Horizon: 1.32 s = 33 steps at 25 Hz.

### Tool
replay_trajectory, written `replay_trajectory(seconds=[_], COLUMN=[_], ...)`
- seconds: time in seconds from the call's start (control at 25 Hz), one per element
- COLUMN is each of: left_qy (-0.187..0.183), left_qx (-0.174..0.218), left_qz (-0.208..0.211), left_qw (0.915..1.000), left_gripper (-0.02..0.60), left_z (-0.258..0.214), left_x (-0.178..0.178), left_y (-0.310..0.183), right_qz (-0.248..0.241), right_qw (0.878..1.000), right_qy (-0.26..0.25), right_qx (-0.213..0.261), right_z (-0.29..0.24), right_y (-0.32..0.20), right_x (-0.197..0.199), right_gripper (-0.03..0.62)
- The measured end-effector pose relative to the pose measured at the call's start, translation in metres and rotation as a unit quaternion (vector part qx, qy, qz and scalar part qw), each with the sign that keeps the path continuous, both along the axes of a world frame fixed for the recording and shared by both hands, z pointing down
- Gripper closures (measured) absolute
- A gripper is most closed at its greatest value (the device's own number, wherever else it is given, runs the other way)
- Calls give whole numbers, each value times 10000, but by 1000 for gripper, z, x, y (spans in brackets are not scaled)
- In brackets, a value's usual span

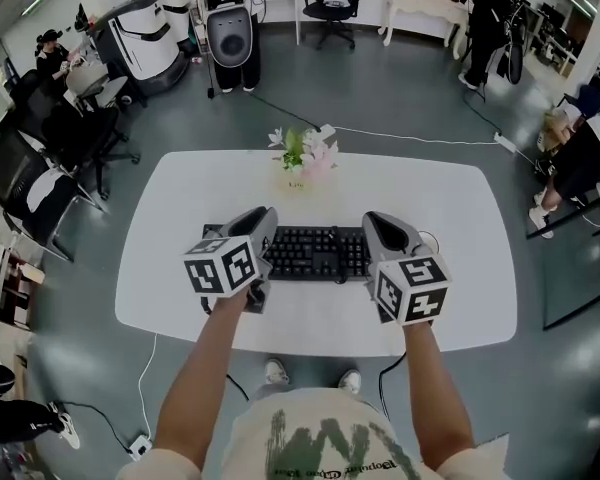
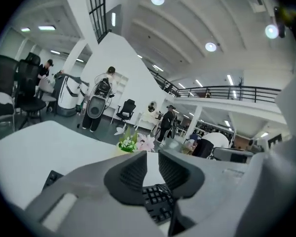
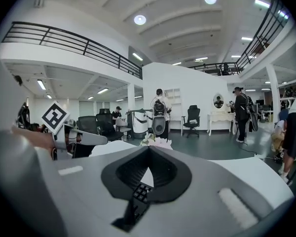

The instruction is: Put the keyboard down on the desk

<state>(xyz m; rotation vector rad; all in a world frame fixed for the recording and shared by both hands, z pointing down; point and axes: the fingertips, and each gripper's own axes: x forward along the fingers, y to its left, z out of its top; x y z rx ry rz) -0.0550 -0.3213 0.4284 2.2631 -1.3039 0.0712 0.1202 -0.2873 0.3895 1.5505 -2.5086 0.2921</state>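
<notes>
Keyboard (image 1: pixel 315 253): black, lying flat on the white tabletop (image 1: pixel 180 198), set back from the middle of its near edge, with flowers (image 1: pixel 305 153) behind it by the far edge. Left gripper (image 2: pixel 153 154): jaws a narrow gap apart, nothing between them. Right gripper (image 3: pixel 149 149): jaws closed tip to tip, empty. Each hangs above one end of the keyboard. Hazard, as judged: a low sweep by either gripper could catch an end and skew the keyboard or push it toward the near edge.
</notes>
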Motion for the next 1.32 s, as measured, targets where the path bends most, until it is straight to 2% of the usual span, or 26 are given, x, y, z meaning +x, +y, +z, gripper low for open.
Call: replay_trajectory(seconds=[0.24,0.4,0.6,1.32], left_qy=[-336,-632,-1081,-997], left_qx=[495,822,908,997], left_qz=[522,748,839,564], left_qw=[9968,9918,9864,9884], left_gripper=[577,578,578,580], left_z=[-17,-23,-23,-24], left_x=[16,23,28,23], left_y=[5,8,8,5], right_qz=[-1,-32,-40,-44], right_qw=[9998,9996,9996,9996], right_qy=[166,223,204,216], right_qx=[114,156,172,157], right_z=[-7,-8,-9,-8], right_y=[1,2,3,2], right_x=[1,-1,-2,0], right_gripper=[597,597,597,597])
